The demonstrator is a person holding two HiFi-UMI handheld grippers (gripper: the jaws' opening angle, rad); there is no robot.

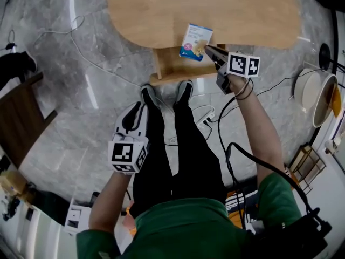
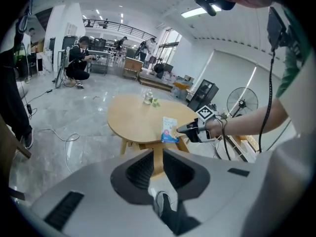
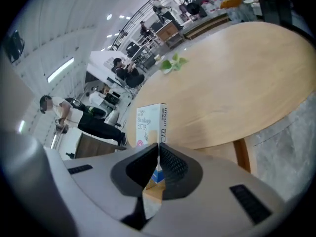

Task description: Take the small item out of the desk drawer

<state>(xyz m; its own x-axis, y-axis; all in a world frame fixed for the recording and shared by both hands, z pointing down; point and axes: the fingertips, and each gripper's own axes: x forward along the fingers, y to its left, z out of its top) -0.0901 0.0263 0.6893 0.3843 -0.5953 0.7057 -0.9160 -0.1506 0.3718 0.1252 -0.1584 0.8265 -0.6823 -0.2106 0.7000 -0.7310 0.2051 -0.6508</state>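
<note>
A small white and blue bandage box (image 1: 195,41) stands upright at the near edge of the round wooden table (image 1: 161,9). My right gripper (image 1: 209,51) is shut on the box's lower corner. In the right gripper view the box (image 3: 149,122) rises just above the closed jaws of that gripper (image 3: 158,149). The left gripper view shows the same box (image 2: 169,129) with the right gripper (image 2: 183,129) beside it. My left gripper (image 1: 135,112) hangs low by the person's legs, pointing at the floor. Its jaws (image 2: 157,154) stand a narrow gap apart with nothing between them.
The table's wooden base (image 1: 175,69) juts out below the tabletop, just above the person's shoes. Cables and a power strip (image 1: 206,122) lie on the marble floor. Dark wooden furniture (image 1: 19,117) stands at left, a white bin (image 1: 318,96) at right. A small plant (image 3: 173,63) sits on the table.
</note>
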